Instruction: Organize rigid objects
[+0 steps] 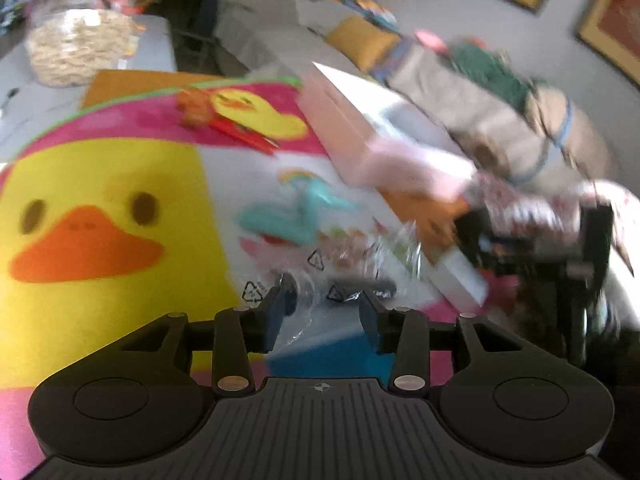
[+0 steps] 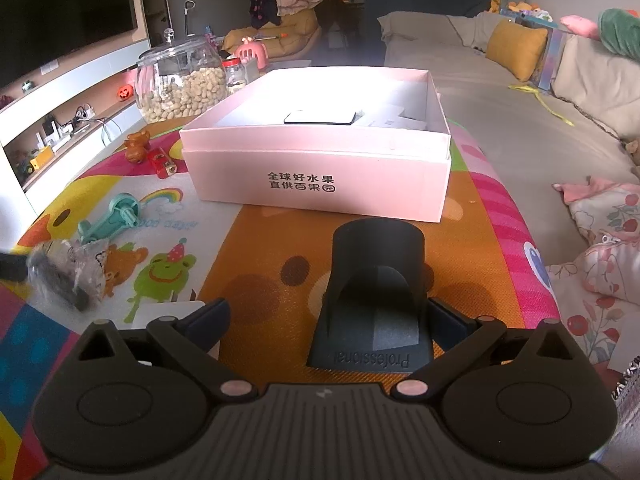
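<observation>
Already a phone [image 2: 319,117] lies in the box [image 2: 320,176]; right tongs [image 2: 328,320] pinch a black stand [image 2: 374,300], left tongs [image 1: 322,314] spread over a plastic bag [image 1: 320,280]; toys wait.

Each claw, left [image 1: 322,312] and right [image 2: 326,320], is matte black plastic: ribbed centre plate, two round side discs, silver rivets (four apiece), dark blue finger pads [image 1: 276,316].
</observation>
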Tool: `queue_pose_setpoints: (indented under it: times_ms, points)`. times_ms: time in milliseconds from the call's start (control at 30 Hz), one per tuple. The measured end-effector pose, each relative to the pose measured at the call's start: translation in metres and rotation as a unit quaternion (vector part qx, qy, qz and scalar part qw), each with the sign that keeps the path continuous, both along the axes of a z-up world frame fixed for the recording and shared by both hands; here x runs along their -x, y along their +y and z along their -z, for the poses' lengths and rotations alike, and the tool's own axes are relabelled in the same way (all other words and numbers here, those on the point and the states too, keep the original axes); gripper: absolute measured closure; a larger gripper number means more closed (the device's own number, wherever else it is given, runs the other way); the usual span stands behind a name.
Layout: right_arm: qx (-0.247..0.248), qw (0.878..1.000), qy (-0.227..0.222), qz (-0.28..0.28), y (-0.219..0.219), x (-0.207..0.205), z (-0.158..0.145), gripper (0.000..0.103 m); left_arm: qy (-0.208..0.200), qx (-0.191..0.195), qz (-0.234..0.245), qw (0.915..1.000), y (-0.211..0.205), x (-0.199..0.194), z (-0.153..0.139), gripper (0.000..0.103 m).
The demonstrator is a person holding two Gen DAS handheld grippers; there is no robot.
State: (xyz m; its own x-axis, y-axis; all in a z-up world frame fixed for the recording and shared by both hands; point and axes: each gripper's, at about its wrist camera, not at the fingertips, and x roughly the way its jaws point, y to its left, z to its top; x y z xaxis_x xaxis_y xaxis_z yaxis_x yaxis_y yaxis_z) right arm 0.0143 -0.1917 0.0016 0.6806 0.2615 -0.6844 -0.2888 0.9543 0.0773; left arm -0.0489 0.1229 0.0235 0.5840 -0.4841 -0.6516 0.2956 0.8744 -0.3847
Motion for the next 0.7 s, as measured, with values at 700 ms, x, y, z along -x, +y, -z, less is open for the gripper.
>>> queue_pose_setpoints:
  times_ms: [700]
  points:
    - [-0.014, 1.000, -0.018, 0.019, -0.008, 0.009, -0.006, 0.015, -0.101, -0.248, 0.181, 0.9464, -0.108, -0.009, -0.012, 0.056]
